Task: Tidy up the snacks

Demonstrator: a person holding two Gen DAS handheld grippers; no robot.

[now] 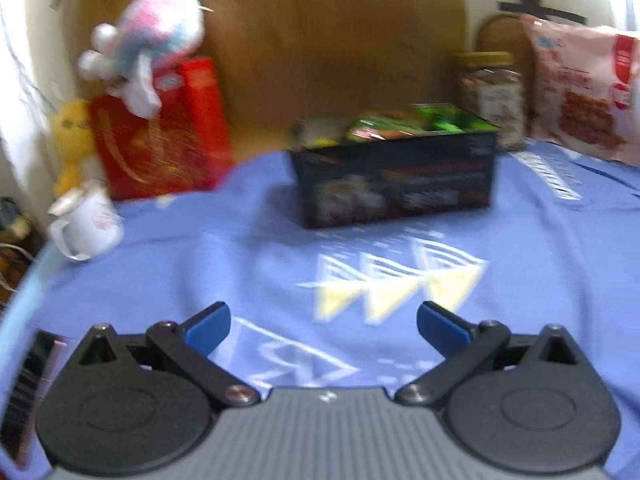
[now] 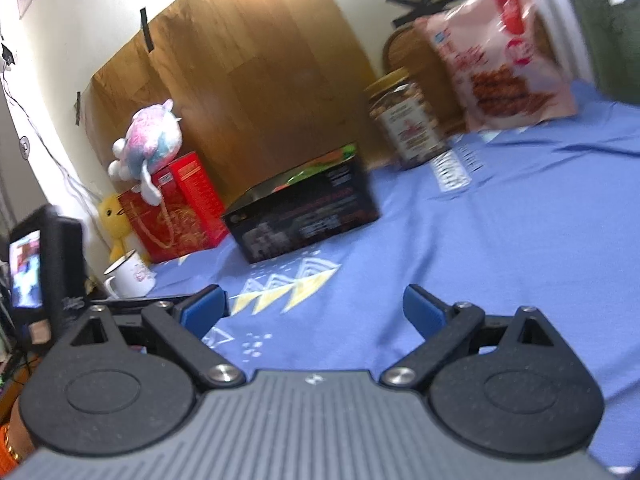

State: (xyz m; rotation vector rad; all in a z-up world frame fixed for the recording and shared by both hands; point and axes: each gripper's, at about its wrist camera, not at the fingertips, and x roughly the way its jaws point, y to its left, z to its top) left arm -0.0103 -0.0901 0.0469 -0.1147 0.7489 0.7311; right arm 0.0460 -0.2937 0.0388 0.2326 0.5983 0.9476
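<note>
A mug (image 1: 90,222) is seen at the cloth's (image 1: 248,272) left edge, a red box (image 1: 160,136) behind it. The black box (image 1: 394,178) is set mid-cloth, open side up, long axis left to right, snacks (image 1: 384,124) inside. A jar (image 1: 490,96) and bag (image 1: 580,88) are stood further right. The left gripper (image 1: 323,328) and right gripper (image 2: 316,310) are held apart, empty.

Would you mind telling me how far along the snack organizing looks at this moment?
Done: the black box already holds several green-wrapped snacks. In hand: nothing; the left gripper and right gripper are both open and empty above the blue cloth. Left: the nut jar and the pink snack bag stand outside the box at the back; whether they belong inside, I cannot tell.
</note>
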